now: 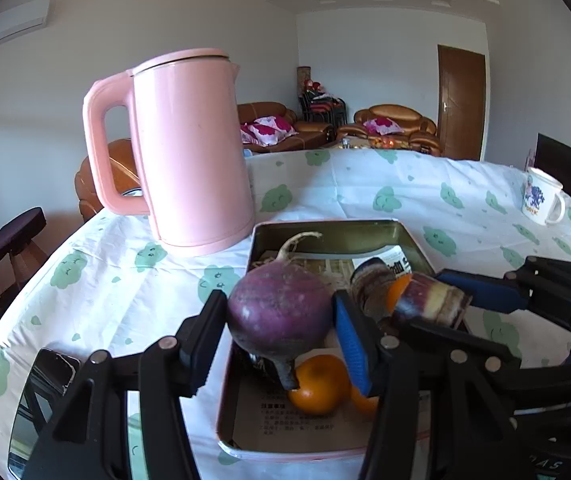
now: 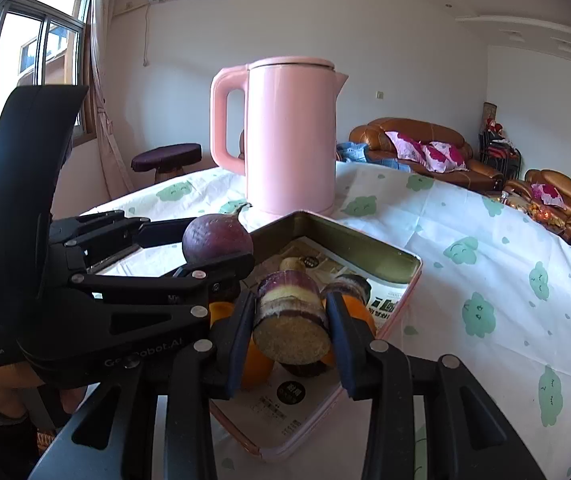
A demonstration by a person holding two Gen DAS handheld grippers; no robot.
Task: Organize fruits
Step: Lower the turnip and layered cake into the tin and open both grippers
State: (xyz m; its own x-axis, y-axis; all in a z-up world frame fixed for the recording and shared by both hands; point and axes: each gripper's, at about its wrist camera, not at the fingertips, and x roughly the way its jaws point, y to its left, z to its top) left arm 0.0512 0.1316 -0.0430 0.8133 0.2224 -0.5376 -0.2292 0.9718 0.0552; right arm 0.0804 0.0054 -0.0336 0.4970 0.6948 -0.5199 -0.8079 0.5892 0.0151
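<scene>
My left gripper (image 1: 279, 316) is shut on a round purple turnip (image 1: 279, 310) with a pale root, held above the pink-rimmed metal tray (image 1: 325, 230). My right gripper (image 2: 290, 320) is shut on a short purple sugarcane piece (image 2: 288, 312), also above the tray (image 2: 365, 248). In the left wrist view the right gripper (image 1: 433, 300) holds that cane piece (image 1: 431, 298) to the right. The turnip (image 2: 217, 238) shows in the right wrist view, in the left gripper. In the tray lie oranges (image 1: 317, 384), another sugarcane piece (image 1: 371, 284) and printed paper.
A tall pink kettle (image 1: 189, 152) stands just behind the tray on the cloud-print tablecloth (image 1: 365, 188). A white mug (image 1: 541, 200) stands at the far right. A phone or mirror (image 1: 41, 392) lies at the table's near left edge. Sofas and a stool stand beyond the table.
</scene>
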